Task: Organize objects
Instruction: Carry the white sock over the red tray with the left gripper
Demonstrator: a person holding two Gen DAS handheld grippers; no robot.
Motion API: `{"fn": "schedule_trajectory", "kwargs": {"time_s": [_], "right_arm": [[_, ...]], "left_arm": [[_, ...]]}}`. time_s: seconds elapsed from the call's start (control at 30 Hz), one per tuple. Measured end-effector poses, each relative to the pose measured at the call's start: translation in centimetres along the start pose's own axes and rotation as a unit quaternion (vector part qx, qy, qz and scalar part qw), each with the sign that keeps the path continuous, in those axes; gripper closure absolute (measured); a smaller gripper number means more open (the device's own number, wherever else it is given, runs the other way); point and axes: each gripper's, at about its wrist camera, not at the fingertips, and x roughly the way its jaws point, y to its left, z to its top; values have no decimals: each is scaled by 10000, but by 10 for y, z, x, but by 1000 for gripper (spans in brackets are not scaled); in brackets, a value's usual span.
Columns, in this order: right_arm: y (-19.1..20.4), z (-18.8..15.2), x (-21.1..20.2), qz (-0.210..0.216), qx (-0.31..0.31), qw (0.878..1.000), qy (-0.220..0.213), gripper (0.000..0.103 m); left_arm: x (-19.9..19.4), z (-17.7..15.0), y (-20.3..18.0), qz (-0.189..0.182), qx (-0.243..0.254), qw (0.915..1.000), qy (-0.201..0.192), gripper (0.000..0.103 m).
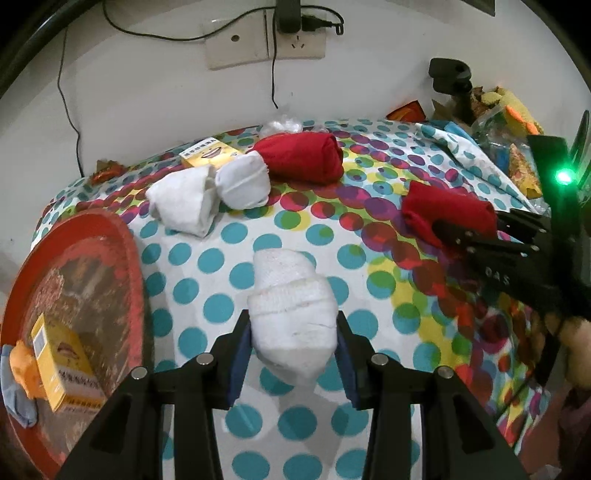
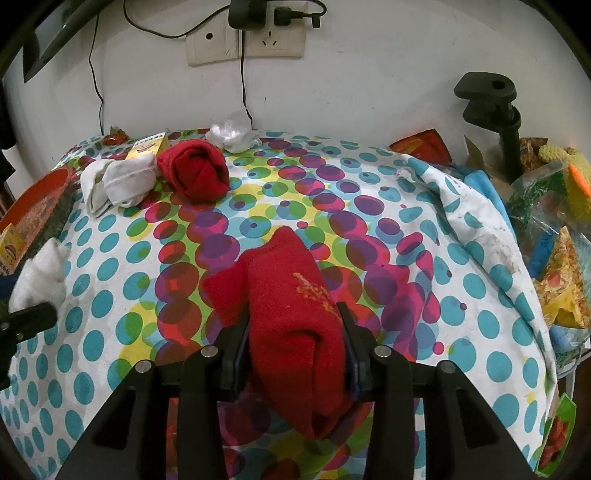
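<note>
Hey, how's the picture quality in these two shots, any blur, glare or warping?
Left wrist view: strong fisheye bending with dark corners; green LED glare on the right claw's body; white sock bundle fairly sharp. Right wrist view: same warping; red sock bundle sharp, edges soft; even indoor light, soft shadows.

A cloth printed with coloured dots covers the surface, bunched into a fold toward the right. Behind it stands a white wall with a double socket plate; a black charger is plugged in there and thin black cables hang down. A black clamp stand rises at the far right, beside a heap of snack packets and bags. A crumpled clear plastic wrapper lies at the cloth's far edge, near the wall.
</note>
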Motion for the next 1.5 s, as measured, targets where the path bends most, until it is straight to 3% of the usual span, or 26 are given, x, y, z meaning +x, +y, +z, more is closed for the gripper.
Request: {"fn": "schedule_trajectory", "kwargs": {"time_s": [0.63,0.9,1.23,1.5], "right_arm": [[2,2,0,-49,-32,10000,3,63],[2,2,-1,-57,-34,10000,5,63],[2,3,-1,-64,-37,10000,6,63],[3,3,-1,-75,-24,10000,3,63]], "left_arm": [[-51,-23,44,226,-218,9994,-120,61],[-79,-25,80,398,-379,9981,-270,61],[-95,-40,160,783,-1141,9901,-237,61],[-90,-54,220,887,-1811,9794,-116,61]]}}
